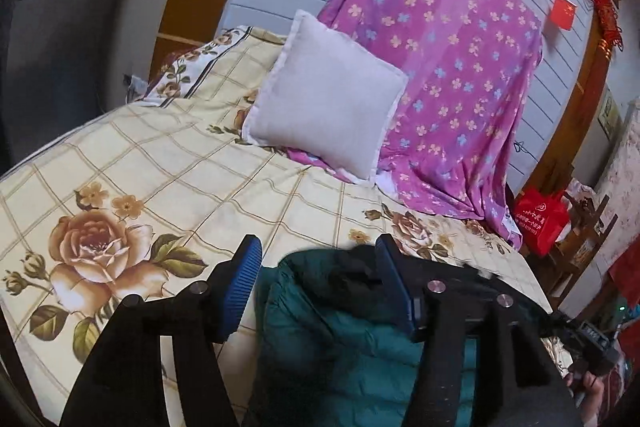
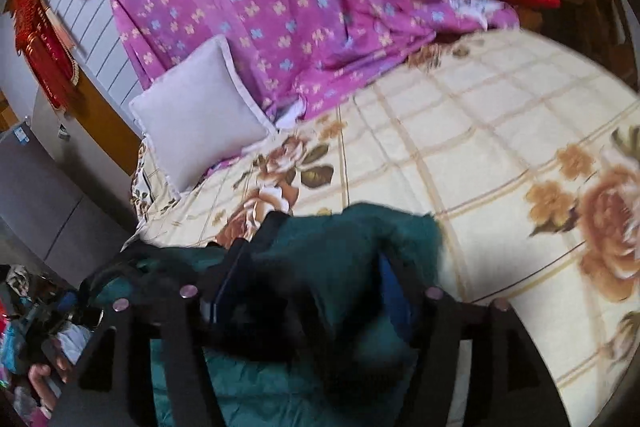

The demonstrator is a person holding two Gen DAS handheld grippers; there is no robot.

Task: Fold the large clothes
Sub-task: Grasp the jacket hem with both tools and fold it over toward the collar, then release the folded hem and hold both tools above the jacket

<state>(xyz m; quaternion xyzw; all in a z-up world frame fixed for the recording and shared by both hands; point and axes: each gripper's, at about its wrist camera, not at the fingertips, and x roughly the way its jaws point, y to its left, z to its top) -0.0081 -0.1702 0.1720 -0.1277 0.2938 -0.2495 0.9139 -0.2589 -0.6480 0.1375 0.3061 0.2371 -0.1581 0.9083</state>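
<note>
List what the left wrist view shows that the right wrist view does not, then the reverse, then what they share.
Only the left wrist view: the left gripper open, its blue pads clear of any cloth, above the teal jacket's edge.

Only the right wrist view: the right gripper with jacket fabric bunched between its fingers, though blur hides how firmly it grips; a grey cabinet at left.

Both: the teal jacket on the floral bedsheet, the white pillow, the purple flowered cloth and the red bag.
</note>
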